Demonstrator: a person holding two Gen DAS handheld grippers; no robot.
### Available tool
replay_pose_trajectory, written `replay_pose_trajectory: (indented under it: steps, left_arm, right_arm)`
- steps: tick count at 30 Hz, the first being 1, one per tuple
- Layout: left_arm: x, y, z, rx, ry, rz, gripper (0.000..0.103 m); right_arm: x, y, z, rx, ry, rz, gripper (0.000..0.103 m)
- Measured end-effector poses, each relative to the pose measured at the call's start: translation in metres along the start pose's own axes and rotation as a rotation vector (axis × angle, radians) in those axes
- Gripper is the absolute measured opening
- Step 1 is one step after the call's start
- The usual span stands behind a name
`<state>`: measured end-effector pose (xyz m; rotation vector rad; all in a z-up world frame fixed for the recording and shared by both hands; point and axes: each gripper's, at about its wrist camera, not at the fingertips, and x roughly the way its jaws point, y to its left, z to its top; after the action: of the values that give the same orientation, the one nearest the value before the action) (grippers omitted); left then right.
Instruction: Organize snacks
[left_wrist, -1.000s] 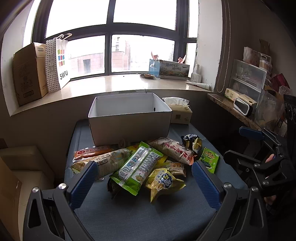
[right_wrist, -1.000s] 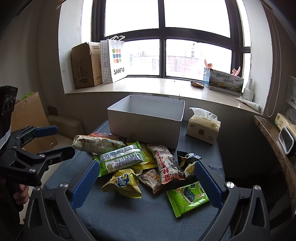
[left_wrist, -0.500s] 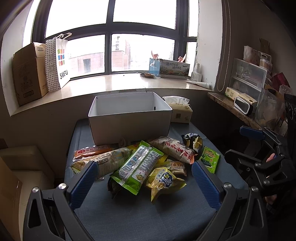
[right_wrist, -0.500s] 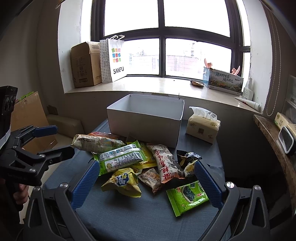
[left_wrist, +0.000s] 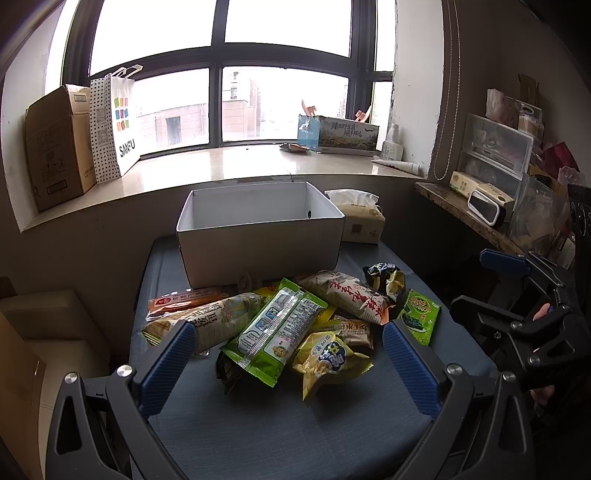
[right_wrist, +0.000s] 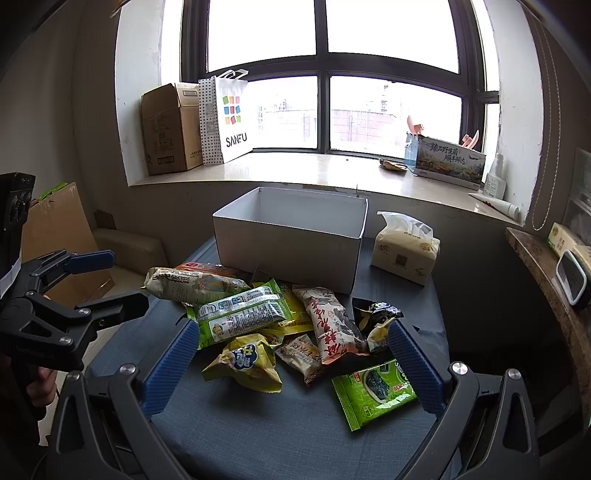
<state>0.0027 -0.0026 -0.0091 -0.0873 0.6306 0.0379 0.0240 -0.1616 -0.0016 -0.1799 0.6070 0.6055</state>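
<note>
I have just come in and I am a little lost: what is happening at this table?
A person holds two grippers above a pile of snack packets on a blue table. The left gripper and right gripper are open and hold nothing. The white box behind the pile looks empty.

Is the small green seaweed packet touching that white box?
Apart. In the right wrist view the green seaweed packet lies near the table's front, with other snacks and bare blue cloth between it and the white box.

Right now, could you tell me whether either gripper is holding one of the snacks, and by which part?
Nothing is held. The left gripper and the right gripper are both open, above the snack pile, touching no packet.
</note>
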Motion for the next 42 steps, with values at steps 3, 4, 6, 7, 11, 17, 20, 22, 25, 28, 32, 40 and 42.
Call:
replay_pose_trajectory:
  steps: [3, 4, 6, 7, 11, 17, 20, 22, 25, 28, 32, 40, 42]
  left_arm:
    - [0.000, 0.000, 0.000, 0.002, 0.001, 0.002, 0.103]
    - [0.001, 0.000, 0.000, 0.003, 0.003, 0.004, 0.103]
    - [0.003, 0.001, -0.001, 0.007, 0.011, 0.012, 0.103]
    - [0.004, 0.001, -0.001, 0.013, 0.016, 0.017, 0.103]
    - [0.013, 0.007, -0.004, 0.065, 0.030, 0.031, 0.103]
    - [0.062, 0.031, -0.010, 0.213, 0.172, 0.061, 0.103]
    - [0.090, 0.045, -0.008, 0.276, 0.211, 0.074, 0.103]
    - [0.105, 0.055, -0.002, 0.317, 0.239, 0.069, 0.103]
    - [0.135, 0.066, 0.003, 0.387, 0.325, 0.053, 0.103]
    - [0.164, 0.074, -0.001, 0.420, 0.429, 0.002, 0.103]
    - [0.183, 0.083, -0.004, 0.374, 0.479, -0.046, 0.087]
    - [0.157, 0.102, -0.007, 0.239, 0.410, -0.062, 0.042]
    - [0.140, 0.104, -0.010, 0.213, 0.375, -0.067, 0.040]
  right_arm:
    - [0.000, 0.000, 0.000, -0.001, 0.001, 0.000, 0.103]
    - [0.000, 0.000, 0.000, 0.000, 0.001, -0.001, 0.103]
    - [0.000, 0.000, 0.000, 0.000, 0.002, 0.000, 0.103]
    - [0.000, 0.000, 0.000, 0.000, 0.001, 0.000, 0.103]
    - [0.002, -0.001, -0.002, 0.002, 0.007, -0.001, 0.103]
    - [0.007, -0.004, -0.005, 0.013, 0.021, 0.000, 0.103]
    - [0.011, -0.005, -0.008, 0.018, 0.031, 0.000, 0.103]
    - [0.014, -0.005, -0.010, 0.016, 0.042, -0.004, 0.103]
    - [0.017, -0.009, -0.012, 0.027, 0.050, -0.008, 0.103]
    - [0.021, -0.013, -0.013, 0.038, 0.058, -0.011, 0.103]
    - [0.027, -0.018, -0.016, 0.050, 0.075, -0.016, 0.103]
    - [0.050, -0.029, -0.017, 0.082, 0.119, -0.027, 0.103]
    - [0.058, -0.029, -0.016, 0.067, 0.130, -0.032, 0.103]
